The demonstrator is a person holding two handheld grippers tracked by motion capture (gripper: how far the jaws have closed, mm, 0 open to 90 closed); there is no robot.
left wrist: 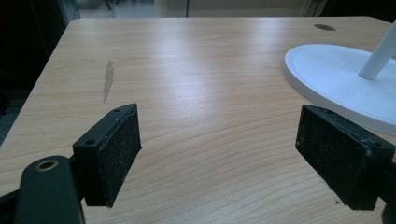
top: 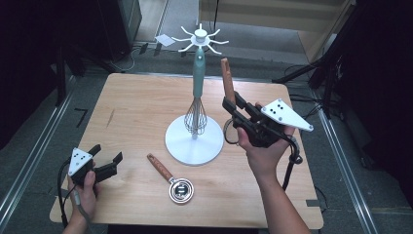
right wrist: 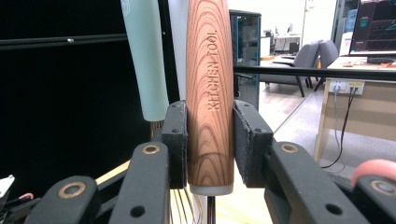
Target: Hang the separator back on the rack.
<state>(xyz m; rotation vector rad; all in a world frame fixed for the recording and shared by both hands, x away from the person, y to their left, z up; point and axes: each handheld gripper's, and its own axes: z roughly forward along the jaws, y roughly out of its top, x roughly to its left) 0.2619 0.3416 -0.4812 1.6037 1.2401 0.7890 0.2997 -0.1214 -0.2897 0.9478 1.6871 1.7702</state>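
My right gripper (top: 229, 104) is shut on a wooden handle (top: 226, 78) that stands upright, right of the white hook stand (top: 180, 144). In the right gripper view the pads clamp this handle (right wrist: 210, 93), stamped KITCHEN TOOL, on both sides near its lower end. The tool's working end is mostly hidden behind the gripper. A whisk (top: 196, 117) with a teal handle (right wrist: 144, 60) hangs from the stand's hooks (top: 200, 39). My left gripper (top: 108, 153) rests open at the table's near left, nothing between its pads (left wrist: 112, 154). The stand's base (left wrist: 327, 74) lies ahead to its right.
A metal measuring scoop with a wooden handle (top: 173, 180) lies flat on the table (top: 131, 107) in front of the stand's base. Bare wood stretches over the left half. Black frames and rails flank the table, and cables trail on the floor behind.
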